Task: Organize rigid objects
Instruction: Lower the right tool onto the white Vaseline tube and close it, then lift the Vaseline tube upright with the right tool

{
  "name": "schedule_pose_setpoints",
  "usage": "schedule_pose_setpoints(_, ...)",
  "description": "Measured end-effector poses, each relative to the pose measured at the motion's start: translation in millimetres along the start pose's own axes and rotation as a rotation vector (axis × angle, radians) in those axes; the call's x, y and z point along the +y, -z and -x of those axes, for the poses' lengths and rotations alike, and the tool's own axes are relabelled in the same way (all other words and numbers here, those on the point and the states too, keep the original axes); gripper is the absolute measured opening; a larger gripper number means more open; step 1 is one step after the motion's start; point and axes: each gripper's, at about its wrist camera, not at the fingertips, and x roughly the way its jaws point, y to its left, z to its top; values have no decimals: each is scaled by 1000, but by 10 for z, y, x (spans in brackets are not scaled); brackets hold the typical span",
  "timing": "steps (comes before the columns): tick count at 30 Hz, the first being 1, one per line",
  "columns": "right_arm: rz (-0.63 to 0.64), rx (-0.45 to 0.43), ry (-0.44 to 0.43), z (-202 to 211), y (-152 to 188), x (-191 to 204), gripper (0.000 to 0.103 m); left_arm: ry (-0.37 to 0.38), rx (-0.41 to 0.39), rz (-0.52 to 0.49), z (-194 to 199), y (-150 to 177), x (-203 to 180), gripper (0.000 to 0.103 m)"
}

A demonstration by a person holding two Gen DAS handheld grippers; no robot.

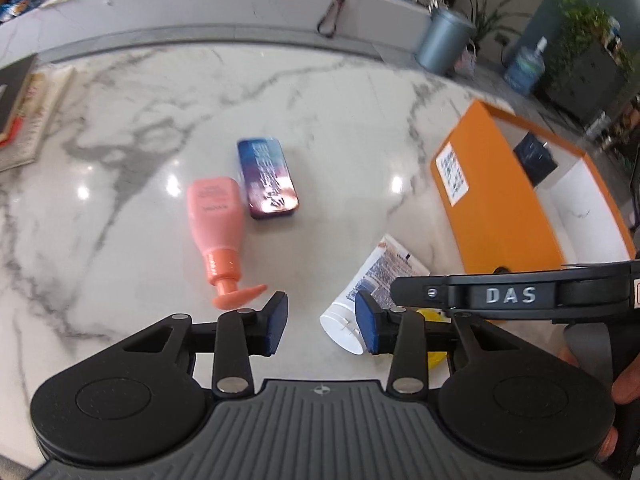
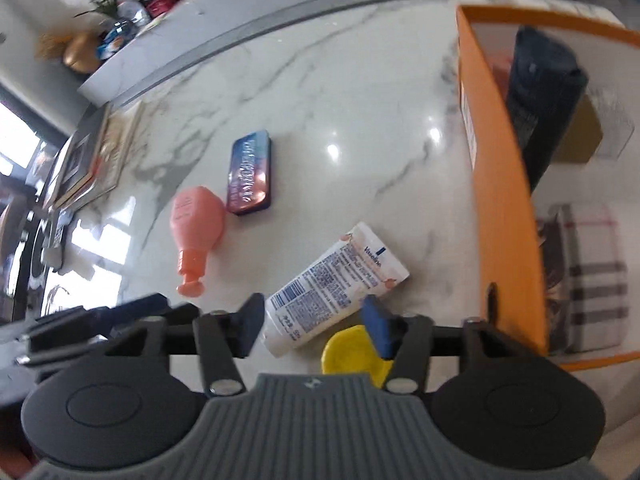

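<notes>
Vaseline tube (image 2: 334, 286) lies flat on the marble counter (image 2: 340, 92), its cap end between the wide-spread fingers of our right gripper (image 2: 316, 326), a yellow lid (image 2: 350, 354) beside it. We judge the grasp pending: close, lift, carry right into the orange box (image 2: 500, 184). Our left gripper (image 1: 322, 324) hangs wide, empty. Farther left wait the pink bottle (image 2: 196, 224) and blue tin (image 2: 250, 172).

On the white marble desk (image 1: 340, 112) the pink pump bottle (image 1: 218, 222) lies just left of the blue rectangular tin (image 1: 266, 178). Right of both lies the white lotion tube (image 2: 334, 286), near the open orange cardboard box (image 2: 500, 184) at the right.
</notes>
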Motion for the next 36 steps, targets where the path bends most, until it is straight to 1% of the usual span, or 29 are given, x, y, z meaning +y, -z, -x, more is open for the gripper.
schedule_pose_setpoints(3, -34, 20, 70, -130, -18, -8, 57, -8, 48, -15, -172, -27, 14, 43)
schedule_pose_setpoints(7, -96, 64, 97, -299, -63, -76, 57, 26, 96, -15, -313, -49, 23, 43)
schedule_pose_setpoints(8, -101, 72, 105, -339, -69, -82, 59, 38, 107, -22, -343, -50, 8, 42)
schedule_pose_setpoints(11, -128, 69, 101, -394, -86, -121, 62, 55, 138, -30, -430, -55, -14, 40)
schedule_pose_setpoints(14, -139, 57, 86, -397, -126, -156, 64, 98, 144, 0, -453, -61, 39, 38)
schedule_pose_setpoints(18, -90, 40, 94, -437, -166, -73, 65, 126, 146, 9, -447, -47, 56, 30)
schedule_pose_setpoints(20, -57, 32, 97, -459, -166, -10, 64, 131, 146, 4, -444, -42, 47, 29)
schedule_pose_setpoints(22, -20, 26, 104, -492, -162, 70, 62, 142, 148, -2, -450, -46, 30, 27)
schedule_pose_setpoints(24, 13, 25, 114, -524, -163, 151, 59, 150, 151, -6, -458, -56, 17, 25)
schedule_pose_setpoints(25, 24, 26, 116, -539, -167, 186, 55, 151, 151, -8, -456, -53, 15, 25)
schedule_pose_setpoints(28, 33, 34, 112, -571, -187, 240, 50, 152, 149, 14, -470, -63, 40, 25)
schedule_pose_setpoints(33, 37, 69, 89, -558, -155, 248, 47, 154, 161, 47, -496, -56, 90, 26)
schedule_pose_setpoints(34, 37, 72, 85, -550, -140, 250, 45, 154, 163, 46, -500, -59, 89, 26)
schedule_pose_setpoints(35, 35, 67, 80, -528, -132, 249, 26, 149, 158, 46, -494, -62, 90, 28)
schedule_pose_setpoints(36, 35, 36, 66, -467, -145, 250, 0, 149, 155, 48, -489, -62, 93, 28)
